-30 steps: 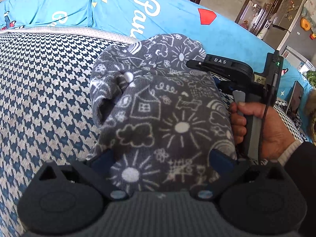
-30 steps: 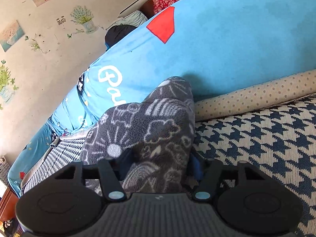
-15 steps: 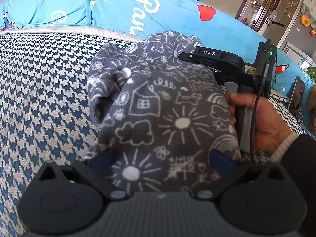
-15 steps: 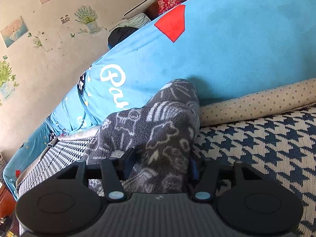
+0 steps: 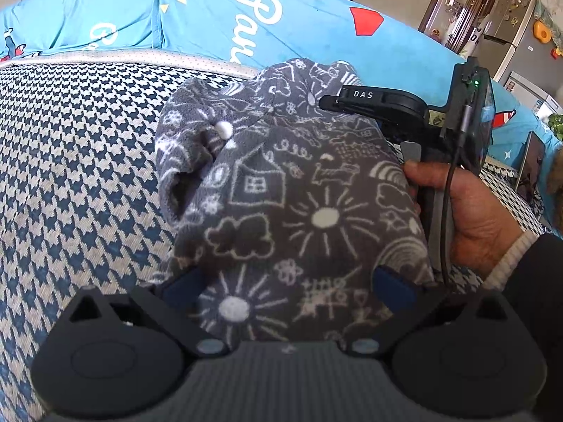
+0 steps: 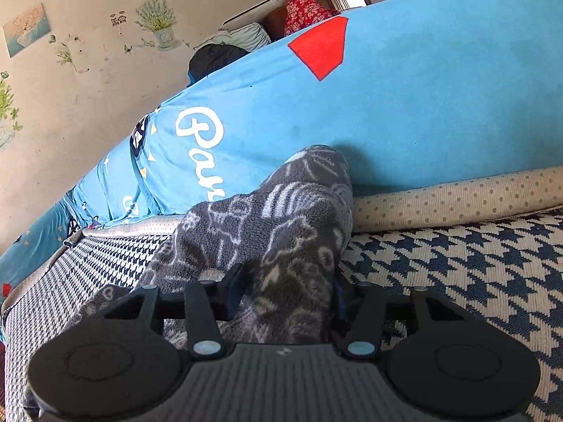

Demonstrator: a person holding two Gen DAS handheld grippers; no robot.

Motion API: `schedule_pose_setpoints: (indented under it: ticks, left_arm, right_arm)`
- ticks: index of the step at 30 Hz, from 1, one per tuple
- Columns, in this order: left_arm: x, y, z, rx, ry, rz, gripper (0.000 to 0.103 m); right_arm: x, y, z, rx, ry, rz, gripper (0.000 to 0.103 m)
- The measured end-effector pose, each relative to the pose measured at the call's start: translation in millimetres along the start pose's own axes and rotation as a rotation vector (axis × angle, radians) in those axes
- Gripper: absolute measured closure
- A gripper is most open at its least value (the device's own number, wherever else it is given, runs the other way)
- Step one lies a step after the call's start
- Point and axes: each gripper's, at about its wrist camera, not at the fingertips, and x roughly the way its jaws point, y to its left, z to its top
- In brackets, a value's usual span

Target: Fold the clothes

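Observation:
A grey fleece garment [image 5: 281, 193] with white doodles lies bunched on the houndstooth cover [image 5: 70, 158]. My left gripper [image 5: 286, 286] has its blue pads wide apart, with the thick near end of the bundle filling the gap and pressed between them. In the right wrist view the garment [image 6: 281, 228] rises as a hump towards the blue cushion. My right gripper [image 6: 286, 290] is closing its jaws on a thick fold there. From the left wrist view, one of its fingers [image 5: 362, 95] reaches over the garment's far right side, and a hand [image 5: 468, 204] holds its grip.
A big blue cushion [image 6: 422, 105] with white lettering and a red patch backs the seat. A beige dotted roll edge [image 6: 457, 197] runs along its foot. Houndstooth cover [image 6: 475, 263] spreads to the right. A doorway and fridge [image 5: 520, 28] stand far right.
The right gripper's fingers have drawn closer together around the fold, and that gripper has rolled and shifted slightly left over the garment. The left gripper and its hold look unchanged.

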Motion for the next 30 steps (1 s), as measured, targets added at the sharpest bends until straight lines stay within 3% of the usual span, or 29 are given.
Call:
schedule_pose_setpoints:
  ticks: [3, 7, 12, 18, 23, 30]
  left_arm:
    - [0, 0, 2, -0.005, 0.000, 0.000, 0.000]
    - [-1, 4, 4, -0.008, -0.003, -0.010, 0.000]
    - [-3, 8, 7, 0.000, -0.010, -0.020, 0.000]
    - [-7, 7, 10, 0.027, -0.021, -0.063, 0.000]
    - [-12, 8, 13, 0.035, -0.026, -0.152, 0.000]
    - [-20, 19, 23, 0.035, -0.065, -0.185, 0.000]
  right_arm:
    - [-3, 5, 1, -0.011, -0.030, -0.035, 0.075]
    - [-10, 12, 1, -0.031, -0.055, -0.074, 0.082]
    - [-26, 15, 10, -0.009, -0.087, -0.123, 0.085]
    - [-61, 31, 15, -0.088, -0.159, -0.269, 0.086]
    - [-99, 25, 20, -0.056, -0.210, -0.394, 0.086]
    - [-151, 6, 14, -0.029, -0.213, -0.562, 0.086]
